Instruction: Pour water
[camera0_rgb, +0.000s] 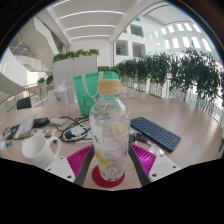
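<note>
A clear plastic water bottle with a tan cap stands upright on a round red coaster on the wooden table. It is partly filled with water. My gripper is at the bottle's lower part, with the bottle between the fingers. The pink pads sit close on either side of it, and the bottle rests on the coaster. A white mug stands on the table to the left of the fingers.
A green cup and a clear glass stand beyond the bottle to the left. Cables and small items lie left of it. A dark keyboard lies to the right. Planters line the far side.
</note>
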